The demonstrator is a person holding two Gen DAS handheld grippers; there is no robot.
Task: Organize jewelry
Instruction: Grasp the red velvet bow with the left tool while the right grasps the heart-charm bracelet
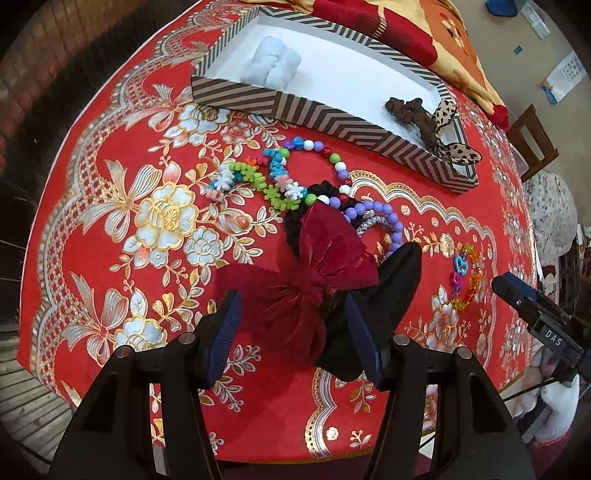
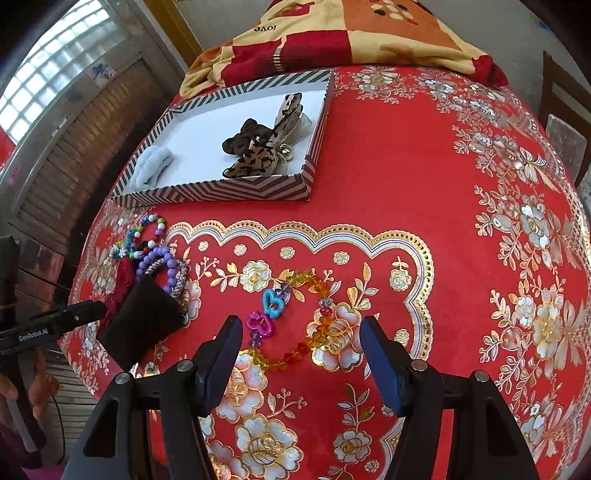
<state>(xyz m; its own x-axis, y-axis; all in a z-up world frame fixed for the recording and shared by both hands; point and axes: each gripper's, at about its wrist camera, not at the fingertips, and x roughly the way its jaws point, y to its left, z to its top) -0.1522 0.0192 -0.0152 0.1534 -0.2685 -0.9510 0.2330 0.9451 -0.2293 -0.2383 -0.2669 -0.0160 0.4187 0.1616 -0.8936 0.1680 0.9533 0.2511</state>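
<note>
A dark red velvet bow (image 1: pixel 314 273) covers much of the black hair tie (image 1: pixel 295 218) and part of the purple bead bracelet (image 1: pixel 384 218) near the tablecloth's (image 1: pixel 110 206) middle. A black pouch (image 1: pixel 391 284) lies partly under the bow. At the far edge, the patterned blanket (image 2: pixel 332 33) runs out of the picture.

It looked like a home: a red floral tablecloth (image 2: pixel 388 206) covered the table, with a patterned blanket (image 2: pixel 351 33) and wooden chair (image 1: pixel 532 140) beyond.
</note>
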